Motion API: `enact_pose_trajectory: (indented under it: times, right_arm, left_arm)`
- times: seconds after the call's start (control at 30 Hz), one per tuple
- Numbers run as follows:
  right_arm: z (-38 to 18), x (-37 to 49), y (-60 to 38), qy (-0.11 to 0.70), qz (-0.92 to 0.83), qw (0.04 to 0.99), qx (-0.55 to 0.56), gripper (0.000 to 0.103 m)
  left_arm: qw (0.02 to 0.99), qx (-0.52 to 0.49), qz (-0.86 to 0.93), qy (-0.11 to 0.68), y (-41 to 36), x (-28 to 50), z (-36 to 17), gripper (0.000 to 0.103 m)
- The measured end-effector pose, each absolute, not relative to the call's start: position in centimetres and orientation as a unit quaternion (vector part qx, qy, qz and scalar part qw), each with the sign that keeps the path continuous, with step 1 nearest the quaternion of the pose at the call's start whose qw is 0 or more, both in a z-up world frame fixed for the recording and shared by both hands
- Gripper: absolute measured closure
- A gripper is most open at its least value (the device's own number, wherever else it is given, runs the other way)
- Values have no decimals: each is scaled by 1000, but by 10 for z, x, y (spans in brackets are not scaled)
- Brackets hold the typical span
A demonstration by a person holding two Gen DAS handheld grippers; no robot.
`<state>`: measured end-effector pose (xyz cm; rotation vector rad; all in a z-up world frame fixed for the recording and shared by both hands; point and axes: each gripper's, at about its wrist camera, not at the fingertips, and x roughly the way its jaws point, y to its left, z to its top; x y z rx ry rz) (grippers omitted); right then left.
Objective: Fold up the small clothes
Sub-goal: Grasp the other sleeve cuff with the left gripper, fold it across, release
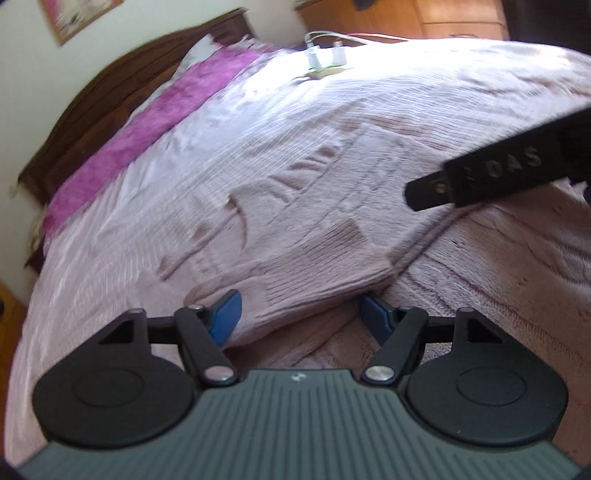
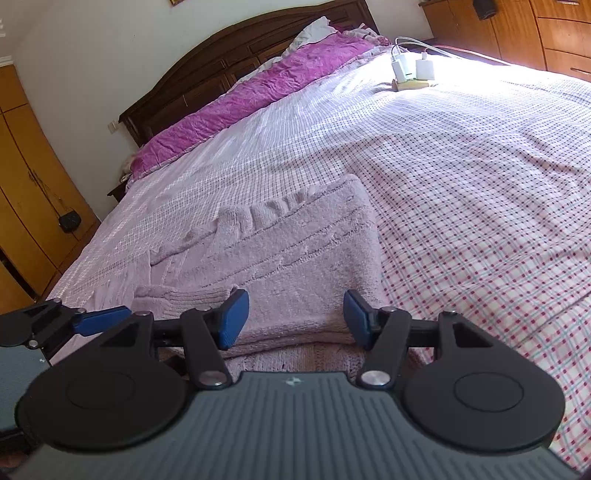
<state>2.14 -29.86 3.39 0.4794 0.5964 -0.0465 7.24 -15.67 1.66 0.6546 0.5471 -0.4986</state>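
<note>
A fuzzy pale pink knitted garment lies folded on the checked bedsheet, its ribbed sleeve end pointing to the left. My right gripper is open, its blue pads astride the garment's near edge. The left gripper's blue finger shows at the left, beside the sleeve. The left wrist view is blurred. There the garment fills the middle, and my left gripper is open with a fold of pink fabric lying between its pads. A black part of the right gripper juts in from the right.
A power strip with white chargers and cables sits far back on the bed. A purple cover runs along the dark wooden headboard. A wooden wardrobe stands left, drawers at the back right.
</note>
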Motion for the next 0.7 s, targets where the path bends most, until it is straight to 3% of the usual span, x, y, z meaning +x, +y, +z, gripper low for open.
enact_pose_trajectory:
  times: [0.13,0.2,0.23,0.27,0.43,0.5,0.7]
  right_arm:
    - [33,21,-298,291,-23,928,232,38]
    - [33,22,-298,292,-23,928,233,38]
    - [33,22,-298,292,-23,927,233,38]
    - [33,22,-298,292,-23,927,233,38]
    - [31,22,-297,293,-22,927,233,38]
    - [31,22,-296,295,-21,927,232,38]
    - [29,24,-295,300,-26,927,224,38]
  left_arm:
    - [876,325,-257,246,-163,70,13,35]
    - [873,332,-268,236,-166,67,10,52]
    - [871,329,-276,239,-167,67,10,77]
    - [871,317,-282,246,-166,67,10,87]
    - [900,227,-270,254,-148,74,30,87]
    - [916,194,-254,244,-138,77,43,94]
    - [954,147,-167,203,-99,86,74,94]
